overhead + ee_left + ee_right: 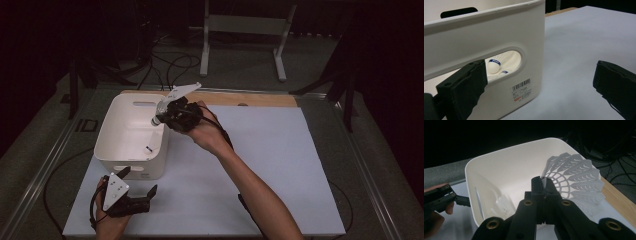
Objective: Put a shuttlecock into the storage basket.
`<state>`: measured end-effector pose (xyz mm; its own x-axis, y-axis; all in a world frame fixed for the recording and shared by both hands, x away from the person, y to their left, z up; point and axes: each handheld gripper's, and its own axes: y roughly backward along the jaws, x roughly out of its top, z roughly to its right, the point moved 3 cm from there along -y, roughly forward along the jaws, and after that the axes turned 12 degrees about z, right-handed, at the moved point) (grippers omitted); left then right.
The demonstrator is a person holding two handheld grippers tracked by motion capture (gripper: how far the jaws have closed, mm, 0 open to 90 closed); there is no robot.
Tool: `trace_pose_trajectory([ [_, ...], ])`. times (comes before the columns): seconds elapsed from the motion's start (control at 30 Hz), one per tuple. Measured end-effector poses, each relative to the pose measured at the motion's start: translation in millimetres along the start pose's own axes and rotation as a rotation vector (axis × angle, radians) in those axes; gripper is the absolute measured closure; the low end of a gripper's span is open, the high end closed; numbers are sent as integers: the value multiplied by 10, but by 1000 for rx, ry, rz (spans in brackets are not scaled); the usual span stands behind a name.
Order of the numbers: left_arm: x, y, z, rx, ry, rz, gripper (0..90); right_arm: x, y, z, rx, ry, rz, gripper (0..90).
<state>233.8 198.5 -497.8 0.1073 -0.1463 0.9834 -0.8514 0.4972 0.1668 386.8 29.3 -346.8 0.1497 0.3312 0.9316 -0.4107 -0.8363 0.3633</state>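
Shuttlecock (pixel 574 178) skirt flares away from right gripper (pixel 543 181), axis along fingers.

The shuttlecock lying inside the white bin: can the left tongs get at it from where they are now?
Probably not directly. The left tongs sit open outside the bin, and its near wall stands between them and the shuttlecock. Only the handle slot opens there; they would need to go over the rim.

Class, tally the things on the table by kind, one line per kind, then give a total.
White plastic shuttlecocks: 2, one held, one in the bin
White plastic storage bin: 1
Black hand-held grippers: 2, left hand-held gripper, right hand-held gripper
Total: 5
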Motion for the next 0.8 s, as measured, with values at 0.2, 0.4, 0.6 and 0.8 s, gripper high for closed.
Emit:
trace_pose_trajectory([
  [0.2, 0, -2, -1, -1, 1, 0, 2, 2, -24, -31, 11, 6, -2, 898],
  [0.4, 0, -2, -3, 0, -1, 0, 2, 27, -56, -83, 26, 18, 0, 897],
  [0.6, 2, 2, -4, 0, -5, 0, 1, 44, -91, -127, 38, 32, -7, 897],
  [0.8, 0, 6, -4, 1, -6, -1, 2, 34, -131, -175, 51, 42, -16, 897],
])
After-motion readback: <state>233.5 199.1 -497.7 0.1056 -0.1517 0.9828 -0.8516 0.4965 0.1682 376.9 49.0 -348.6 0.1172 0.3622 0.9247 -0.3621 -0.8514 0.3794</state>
